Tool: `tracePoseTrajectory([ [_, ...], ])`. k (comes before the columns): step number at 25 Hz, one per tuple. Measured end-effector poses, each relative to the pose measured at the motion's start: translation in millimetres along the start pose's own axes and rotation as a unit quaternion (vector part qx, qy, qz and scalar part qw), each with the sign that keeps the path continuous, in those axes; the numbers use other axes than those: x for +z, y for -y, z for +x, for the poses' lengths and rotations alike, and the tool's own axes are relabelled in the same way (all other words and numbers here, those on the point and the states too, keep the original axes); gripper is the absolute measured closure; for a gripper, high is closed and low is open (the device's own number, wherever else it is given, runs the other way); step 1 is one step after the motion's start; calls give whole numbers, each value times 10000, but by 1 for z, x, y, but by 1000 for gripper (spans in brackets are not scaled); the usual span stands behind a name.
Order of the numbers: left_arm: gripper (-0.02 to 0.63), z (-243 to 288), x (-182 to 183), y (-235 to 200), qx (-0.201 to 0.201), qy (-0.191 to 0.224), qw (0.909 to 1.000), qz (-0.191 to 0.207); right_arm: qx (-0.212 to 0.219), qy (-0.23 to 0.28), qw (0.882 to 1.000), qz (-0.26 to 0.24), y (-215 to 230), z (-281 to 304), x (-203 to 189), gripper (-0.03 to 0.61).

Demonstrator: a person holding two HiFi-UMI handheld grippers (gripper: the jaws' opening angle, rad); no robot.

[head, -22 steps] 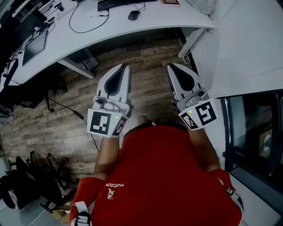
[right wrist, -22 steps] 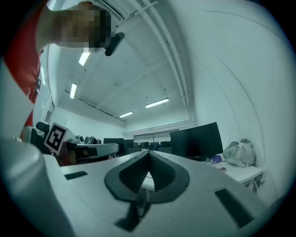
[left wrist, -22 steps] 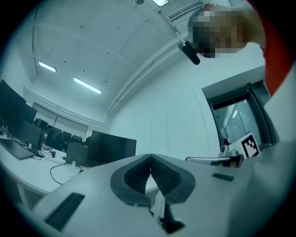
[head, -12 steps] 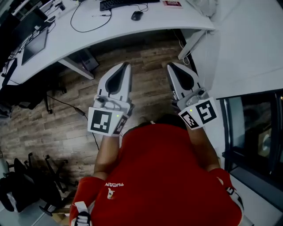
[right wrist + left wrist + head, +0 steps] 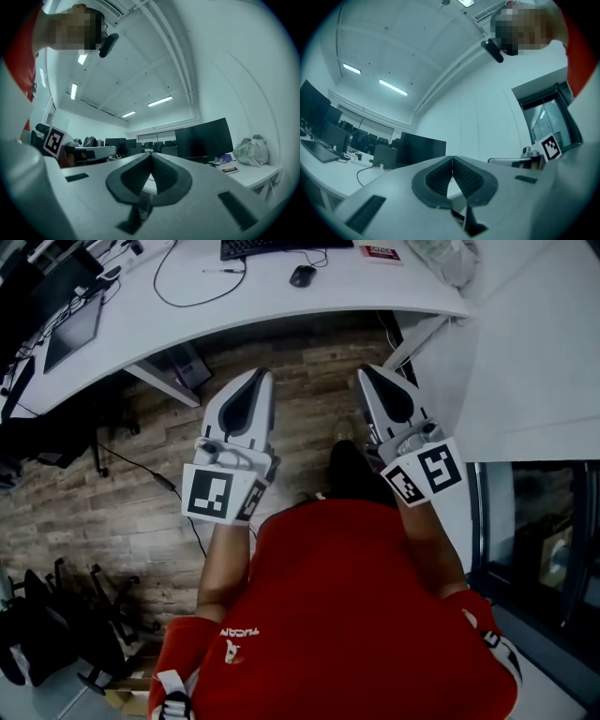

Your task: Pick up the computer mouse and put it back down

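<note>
Only the head view takes in the wood-plank floor (image 5: 309, 427) and the curved white desk (image 5: 234, 296) ahead of the person, whose red shirt (image 5: 347, 615) fills the lower part of the picture. Both tongs are held side by side over the floor, short of the desk edge and well apart from everything on it. The left gripper (image 5: 262, 376) is clenched on nothing, and its own view shows the ribbed pads pressed flat together at the tips (image 5: 452, 161). The right gripper (image 5: 365, 372) is likewise closed and empty, with its pads meeting at the front (image 5: 151, 158). The gripper views look out level across the room and give what the head view does not: ceiling light strips and dark monitors (image 5: 423, 147) (image 5: 204, 138) standing on the desk. The right gripper view also shows a plastic bag (image 5: 251, 152) and a red booklet (image 5: 229, 169) from the side, which the head view shows from above (image 5: 448, 259) (image 5: 380, 252). A black keyboard (image 5: 281, 247) lies at the far edge of the desk. The computer mouse (image 5: 302, 276) sits on the desk just beside the keyboard's right end, and neither gripper view shows it.
</note>
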State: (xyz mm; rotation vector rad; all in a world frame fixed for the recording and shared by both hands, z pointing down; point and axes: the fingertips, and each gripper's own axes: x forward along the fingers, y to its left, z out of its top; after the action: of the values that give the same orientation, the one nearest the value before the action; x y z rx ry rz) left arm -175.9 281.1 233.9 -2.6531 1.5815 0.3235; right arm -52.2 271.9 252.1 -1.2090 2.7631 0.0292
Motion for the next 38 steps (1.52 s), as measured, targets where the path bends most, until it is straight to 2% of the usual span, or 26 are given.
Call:
tracePoseTrajectory([
  [5,603,54,-16,-32,181,-109,9997,103,169,64,9998,-60,49,52,-8,574],
  [10,603,135,-44,-58,384,-391,9981,292,366,33,9993,97,124,109,-26,574],
  [18,603,271,-89,-87,663,-808,9938,367,673,-86,9975,206,242,178,-35,574],
  [22,603,321,-115,-103,867,-1058,9898,394,863,-155,9957,293,287,206,-44,574],
  [27,601,357,-154,-124,942,-1385,9850,422,962,-224,9943,412,322,233,-51,574],
  [33,597,373,-187,-145,891,-1809,9787,382,870,-306,9944,515,332,252,-64,574],
  [38,483,380,-216,-158,695,-2169,9733,282,713,-387,9954,501,334,261,-71,574],
])
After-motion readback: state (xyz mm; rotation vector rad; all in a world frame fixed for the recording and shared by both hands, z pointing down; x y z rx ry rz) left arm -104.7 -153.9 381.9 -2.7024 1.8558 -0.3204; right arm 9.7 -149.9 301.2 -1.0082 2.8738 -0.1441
